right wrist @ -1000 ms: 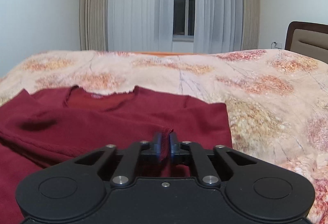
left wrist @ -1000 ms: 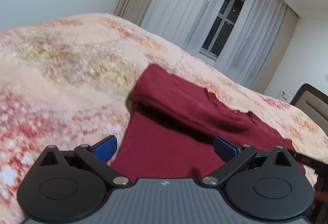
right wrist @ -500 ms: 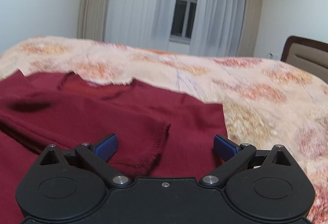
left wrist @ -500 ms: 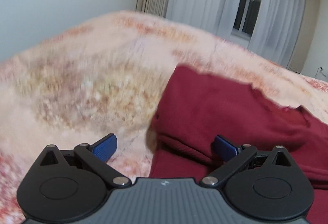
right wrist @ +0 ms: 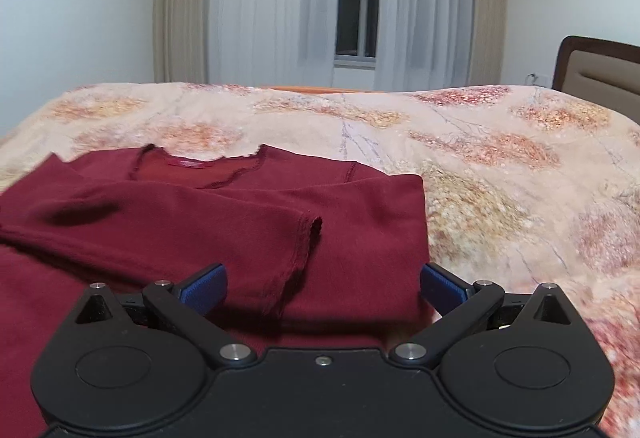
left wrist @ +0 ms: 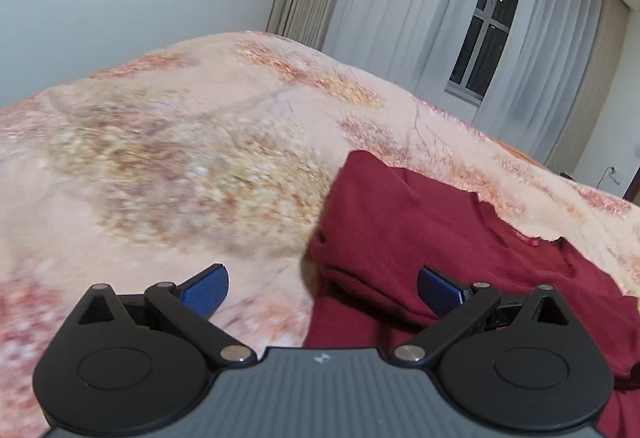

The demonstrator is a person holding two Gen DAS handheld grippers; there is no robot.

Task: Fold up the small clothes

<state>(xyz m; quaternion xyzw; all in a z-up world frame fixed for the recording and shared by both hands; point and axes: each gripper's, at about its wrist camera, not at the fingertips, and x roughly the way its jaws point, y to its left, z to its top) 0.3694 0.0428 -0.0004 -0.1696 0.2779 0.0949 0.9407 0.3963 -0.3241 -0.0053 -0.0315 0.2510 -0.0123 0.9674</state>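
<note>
A dark red top (right wrist: 224, 222) is laid flat on the bed (right wrist: 500, 165), with one sleeve (right wrist: 248, 238) folded across it. The right gripper (right wrist: 322, 288) has just been opened wide, and its fingers are spread with nothing held. The left gripper (left wrist: 322, 288) is spread wide too, over the top's edge.

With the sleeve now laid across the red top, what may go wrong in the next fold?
1. The folded sleeve lies loose on the red top, its cuff curling; lifting a side might let it slide off.
2. The right gripper, jaws just opened and empty, sits low by the cuff and could drag it when moving.
3. The left gripper straddles the top's edge, open; closing here may also pinch the bedspread.
</note>
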